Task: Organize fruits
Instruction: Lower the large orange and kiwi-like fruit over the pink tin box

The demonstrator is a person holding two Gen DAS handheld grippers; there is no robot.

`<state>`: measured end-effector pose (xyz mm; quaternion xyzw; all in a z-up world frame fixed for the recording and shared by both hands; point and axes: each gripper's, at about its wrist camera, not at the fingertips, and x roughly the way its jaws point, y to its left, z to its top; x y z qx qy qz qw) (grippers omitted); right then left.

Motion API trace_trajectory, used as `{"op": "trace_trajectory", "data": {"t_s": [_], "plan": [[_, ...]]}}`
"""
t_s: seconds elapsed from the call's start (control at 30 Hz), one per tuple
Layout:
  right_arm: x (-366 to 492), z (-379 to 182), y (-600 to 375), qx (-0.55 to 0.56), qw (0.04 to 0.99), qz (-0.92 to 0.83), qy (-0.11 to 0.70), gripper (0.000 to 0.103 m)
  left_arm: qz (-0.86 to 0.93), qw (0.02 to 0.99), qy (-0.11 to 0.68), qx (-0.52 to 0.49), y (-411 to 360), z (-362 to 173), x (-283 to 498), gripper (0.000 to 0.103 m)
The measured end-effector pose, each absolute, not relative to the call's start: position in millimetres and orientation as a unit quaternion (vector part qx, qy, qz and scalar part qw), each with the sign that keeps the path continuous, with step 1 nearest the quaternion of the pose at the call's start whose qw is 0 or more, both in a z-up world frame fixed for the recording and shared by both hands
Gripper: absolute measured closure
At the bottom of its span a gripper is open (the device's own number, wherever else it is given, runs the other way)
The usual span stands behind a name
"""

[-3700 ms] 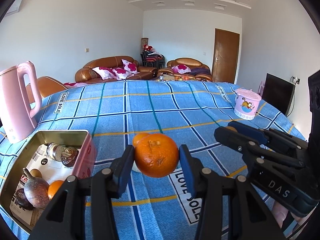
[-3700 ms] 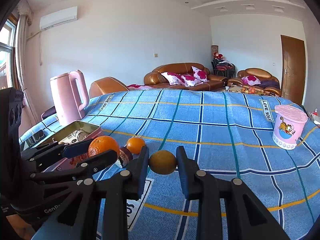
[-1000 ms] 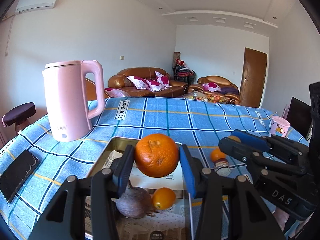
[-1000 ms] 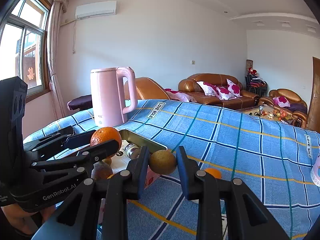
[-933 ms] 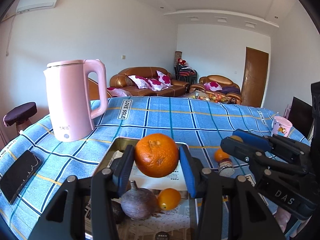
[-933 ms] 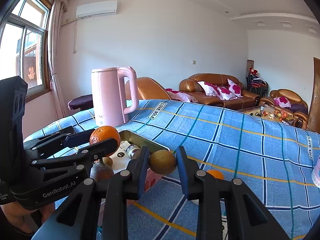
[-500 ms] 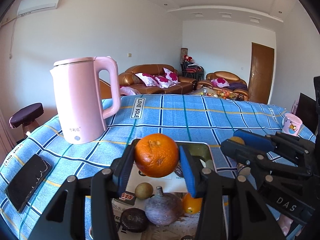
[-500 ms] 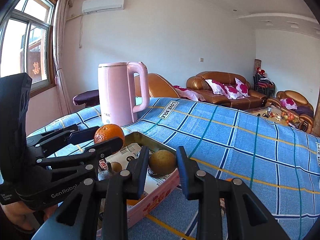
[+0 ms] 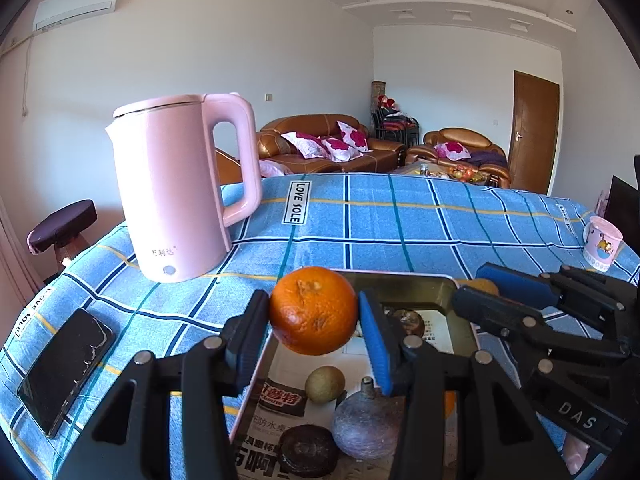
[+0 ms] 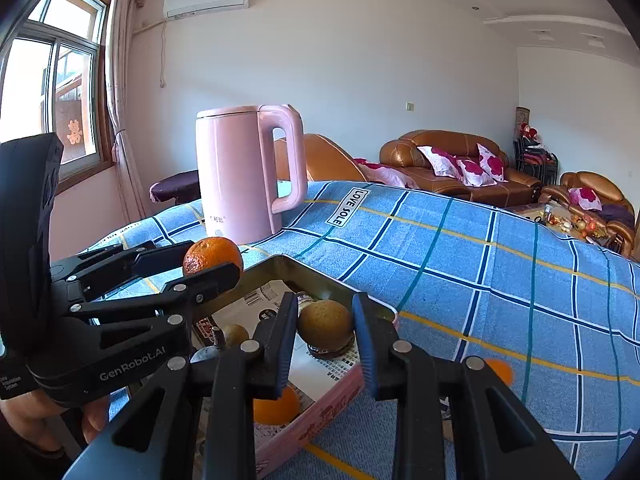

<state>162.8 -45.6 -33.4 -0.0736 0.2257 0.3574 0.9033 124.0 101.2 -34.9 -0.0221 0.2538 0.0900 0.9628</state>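
Note:
My left gripper (image 9: 313, 322) is shut on a large orange (image 9: 313, 310), held in the air over the near left rim of the metal tin (image 9: 416, 282). My right gripper (image 10: 325, 330) is shut on a small brownish-yellow fruit (image 10: 325, 322) above the tin (image 10: 316, 276). The left gripper with its orange (image 10: 213, 255) also shows at the left of the right wrist view. Inside the tin, on printed paper, lie a greenish round fruit (image 9: 325, 384), a purple-grey fruit with a stem (image 9: 365, 426), a dark round piece (image 9: 308, 448) and a small orange (image 10: 276, 406).
A tall pink kettle (image 9: 180, 184) stands on the blue checked cloth behind the tin. A black phone (image 9: 66, 368) lies at the left edge. A pink cup (image 9: 602, 242) is at the far right. One small orange (image 10: 496, 372) rests on the cloth right of the tin.
Both grippers have carried their fruits leftward, so the tin now lies under them and the kettle looks closer. Neither grip changed.

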Motion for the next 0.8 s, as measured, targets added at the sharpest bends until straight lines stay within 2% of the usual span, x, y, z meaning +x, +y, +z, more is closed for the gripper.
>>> {"op": "trace_trajectory", "data": {"t_s": [0.8], "plan": [[176.6,-51.3,-29.6,-0.082,0.893,0.355,0.263,0.073,0.084,0.949,0.305,-0.001,101.0,-46.5,142.8,0.055]]}}
